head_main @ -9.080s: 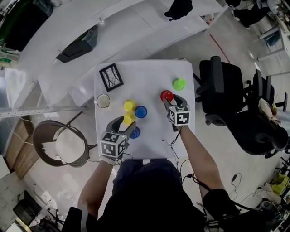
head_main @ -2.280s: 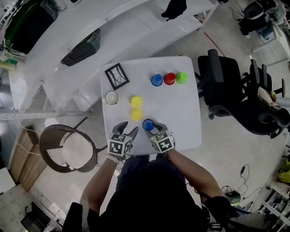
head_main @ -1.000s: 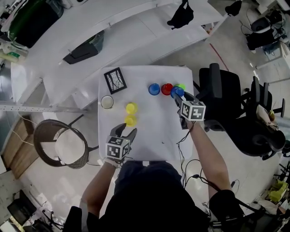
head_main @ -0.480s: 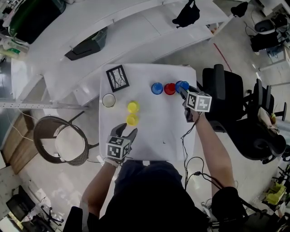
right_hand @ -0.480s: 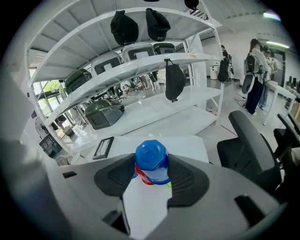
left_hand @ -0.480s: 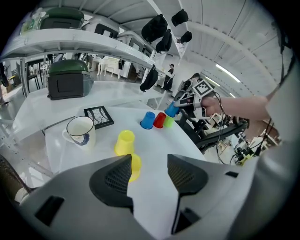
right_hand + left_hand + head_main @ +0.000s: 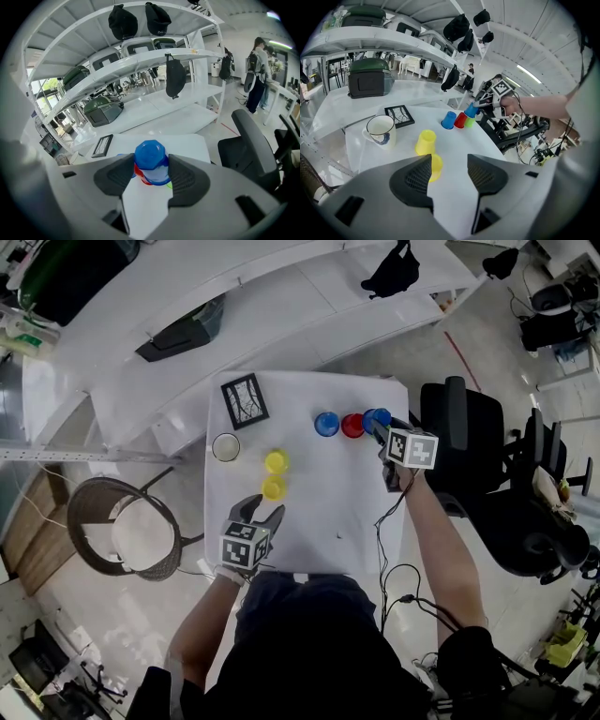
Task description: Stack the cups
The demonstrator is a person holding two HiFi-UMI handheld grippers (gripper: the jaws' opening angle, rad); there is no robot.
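We'd say the blue cup [image 7: 151, 161] is light and squashy. Right gripper [image 7: 150, 171] fingers pinch its sides, just easing open; left gripper [image 7: 449, 174] fingers are apart.

White shelving [image 7: 281, 277] behind — blk office chair [image 7: 459, 442] rt, wicker chair [image 7: 92, 512] lft.

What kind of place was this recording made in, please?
Probably a laboratory or office workroom: long white shelving racks, black wheeled office chairs, and a dark green-lidded equipment box stored on a shelf.
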